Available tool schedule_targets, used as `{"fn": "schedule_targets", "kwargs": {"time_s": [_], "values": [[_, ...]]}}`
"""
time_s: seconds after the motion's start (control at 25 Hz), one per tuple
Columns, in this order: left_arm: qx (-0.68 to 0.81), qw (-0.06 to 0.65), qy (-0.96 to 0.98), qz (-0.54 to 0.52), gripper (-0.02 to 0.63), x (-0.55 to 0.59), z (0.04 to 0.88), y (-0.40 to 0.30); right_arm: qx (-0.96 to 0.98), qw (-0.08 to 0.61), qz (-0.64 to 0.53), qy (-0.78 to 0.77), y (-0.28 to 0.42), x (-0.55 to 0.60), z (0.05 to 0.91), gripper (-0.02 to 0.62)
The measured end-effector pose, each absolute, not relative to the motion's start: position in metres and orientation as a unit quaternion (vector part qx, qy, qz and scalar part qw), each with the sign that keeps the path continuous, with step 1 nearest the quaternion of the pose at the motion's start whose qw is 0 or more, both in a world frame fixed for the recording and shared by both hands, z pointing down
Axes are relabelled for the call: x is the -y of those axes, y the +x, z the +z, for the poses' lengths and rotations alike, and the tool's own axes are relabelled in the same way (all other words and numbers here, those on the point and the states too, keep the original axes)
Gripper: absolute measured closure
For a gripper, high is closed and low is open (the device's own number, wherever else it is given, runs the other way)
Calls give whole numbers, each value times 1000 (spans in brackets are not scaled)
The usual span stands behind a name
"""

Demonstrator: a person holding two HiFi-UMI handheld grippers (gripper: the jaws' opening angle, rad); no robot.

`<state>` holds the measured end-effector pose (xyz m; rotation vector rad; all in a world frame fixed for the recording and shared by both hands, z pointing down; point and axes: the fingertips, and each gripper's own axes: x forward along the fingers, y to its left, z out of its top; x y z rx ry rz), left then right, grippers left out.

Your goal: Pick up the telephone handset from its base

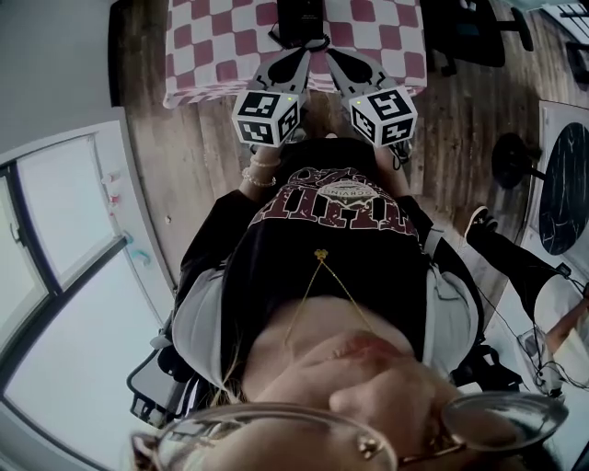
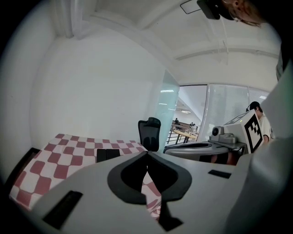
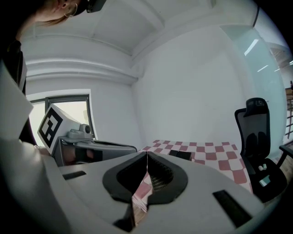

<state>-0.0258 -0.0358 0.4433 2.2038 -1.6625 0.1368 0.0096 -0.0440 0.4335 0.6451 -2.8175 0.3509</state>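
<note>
The black telephone [image 1: 302, 18] sits on the table [image 1: 212, 46], which is covered by a red and white checked cloth, close to the edge nearest the person. From here its handset cannot be told apart from the base. Both tools are held side by side in front of the person's chest, pointing towards the telephone and well short of it. The left tool [image 2: 147, 153] has its jaws pressed together with nothing between them, and so has the right tool [image 3: 147, 153]. A black office chair [image 3: 256, 132] stands beside the table.
</note>
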Motion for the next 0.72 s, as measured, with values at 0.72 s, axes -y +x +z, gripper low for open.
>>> {"fn": "schedule_targets", "kwargs": {"time_s": [0.72], "values": [[557, 195, 806, 44, 595, 89, 453, -100, 945, 118, 126, 279, -50, 103, 440, 575]]}}
